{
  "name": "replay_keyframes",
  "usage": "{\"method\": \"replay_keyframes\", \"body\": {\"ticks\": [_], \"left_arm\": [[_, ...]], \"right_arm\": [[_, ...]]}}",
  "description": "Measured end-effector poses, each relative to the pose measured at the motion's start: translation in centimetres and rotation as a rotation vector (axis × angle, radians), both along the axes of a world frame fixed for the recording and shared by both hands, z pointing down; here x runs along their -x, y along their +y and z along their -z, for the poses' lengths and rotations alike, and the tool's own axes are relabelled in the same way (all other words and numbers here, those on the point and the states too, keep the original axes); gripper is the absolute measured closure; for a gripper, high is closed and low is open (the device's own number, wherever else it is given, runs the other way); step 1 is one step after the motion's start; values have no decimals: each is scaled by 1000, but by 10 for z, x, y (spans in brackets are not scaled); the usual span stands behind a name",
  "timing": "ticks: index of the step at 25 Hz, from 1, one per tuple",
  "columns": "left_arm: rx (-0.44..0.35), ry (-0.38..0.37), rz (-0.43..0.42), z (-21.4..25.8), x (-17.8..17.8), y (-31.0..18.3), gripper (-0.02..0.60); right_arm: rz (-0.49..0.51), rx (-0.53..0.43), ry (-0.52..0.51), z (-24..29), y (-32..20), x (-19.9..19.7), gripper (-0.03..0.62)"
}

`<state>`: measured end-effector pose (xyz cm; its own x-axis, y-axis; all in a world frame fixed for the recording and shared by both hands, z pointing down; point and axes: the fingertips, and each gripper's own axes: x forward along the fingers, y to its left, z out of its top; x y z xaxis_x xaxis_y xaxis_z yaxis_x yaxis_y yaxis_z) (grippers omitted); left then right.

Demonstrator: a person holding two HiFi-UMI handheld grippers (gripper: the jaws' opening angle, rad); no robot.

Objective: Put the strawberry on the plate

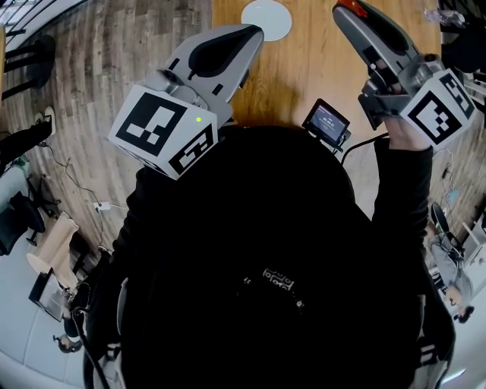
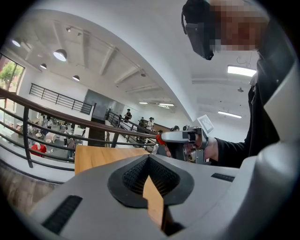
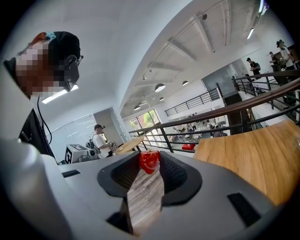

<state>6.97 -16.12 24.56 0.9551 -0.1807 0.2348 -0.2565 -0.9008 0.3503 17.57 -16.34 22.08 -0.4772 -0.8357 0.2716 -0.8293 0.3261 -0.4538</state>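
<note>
The person's dark torso [image 1: 266, 266] fills most of the head view and hides the near edge of the wooden counter [image 1: 304, 68], which shows only at the top. The left tongs [image 1: 250, 34] are closed and empty, with their tips near the white plate [image 1: 266, 17], which the frame's top edge cuts off. The right tongs [image 3: 149, 165], held in the air, are clamped on the strawberry [image 1: 351, 6], also cut by that edge. A small screen [image 1: 326, 121] sits at the torso's edge, its mount hidden.
</note>
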Motion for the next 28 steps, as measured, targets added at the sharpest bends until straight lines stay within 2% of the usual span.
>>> {"method": "replay_keyframes", "body": {"ticks": [10, 19, 28], "left_arm": [[28, -4, 4, -3, 0, 14, 578], [55, -20, 27, -4, -5, 7, 578], [74, -32, 36, -12, 3, 14, 578]], "right_arm": [[28, 23, 22, -8, 0, -1, 450], [52, 49, 33, -16, -19, -15, 450], [104, 63, 68, -25, -29, -5, 450]]}}
